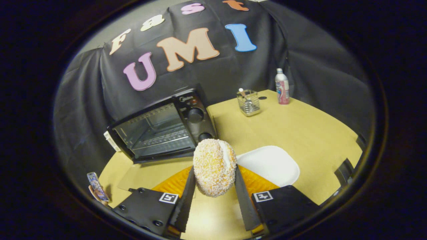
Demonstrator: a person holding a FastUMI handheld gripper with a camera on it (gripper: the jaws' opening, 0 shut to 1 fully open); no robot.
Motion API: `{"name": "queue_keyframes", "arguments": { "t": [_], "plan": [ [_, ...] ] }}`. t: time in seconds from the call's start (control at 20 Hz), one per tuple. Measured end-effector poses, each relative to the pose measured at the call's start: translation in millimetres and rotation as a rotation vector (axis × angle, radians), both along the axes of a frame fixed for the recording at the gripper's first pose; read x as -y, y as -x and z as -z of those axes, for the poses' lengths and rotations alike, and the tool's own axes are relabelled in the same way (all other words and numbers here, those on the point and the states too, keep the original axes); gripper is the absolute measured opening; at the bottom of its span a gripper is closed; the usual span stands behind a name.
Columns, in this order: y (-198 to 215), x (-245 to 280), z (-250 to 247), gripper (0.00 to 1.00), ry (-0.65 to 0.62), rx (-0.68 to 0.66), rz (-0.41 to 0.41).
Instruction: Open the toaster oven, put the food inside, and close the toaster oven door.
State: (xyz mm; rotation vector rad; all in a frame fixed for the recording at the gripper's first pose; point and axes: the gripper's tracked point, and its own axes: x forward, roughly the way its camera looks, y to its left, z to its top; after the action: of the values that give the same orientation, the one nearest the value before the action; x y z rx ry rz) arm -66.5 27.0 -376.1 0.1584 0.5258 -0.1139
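Bun (pixel 214 166) clamped in the jaws, lifted over the counter (pixel 300 126), lower middle of the frame.

Looks light, soft and crumbly with that sugary coating, so I'd guess a gentle squeeze on its sides, as the gripper (pixel 213 186) has it now. Oven (pixel 160 128) sits centre left; its door seems dropped open, though the glare makes it hard to call. The plate (pixel 270 165) is half hidden behind the bun.

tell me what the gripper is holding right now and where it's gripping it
The gripper is shut on the crumb-coated bun, its two fingers pressing the bun's left and right sides.
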Motion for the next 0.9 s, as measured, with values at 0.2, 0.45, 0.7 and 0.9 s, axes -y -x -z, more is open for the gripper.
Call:
{"name": "queue_keyframes", "arguments": {
  "t": [0.2,0.45,0.7,0.9],
  "plan": [
    [-20.6,-47.7,-7.4,0.67,-0.012,0.011,-0.092],
    [-52.7,-106.8,-0.4,0.67,-0.022,0.007,-0.181],
    [-98.0,-129.9,19.3,0.67,-0.028,-0.014,-0.122],
    [-135.3,-137.7,25.7,0.67,-0.114,-0.013,-0.033]
  ]
}}
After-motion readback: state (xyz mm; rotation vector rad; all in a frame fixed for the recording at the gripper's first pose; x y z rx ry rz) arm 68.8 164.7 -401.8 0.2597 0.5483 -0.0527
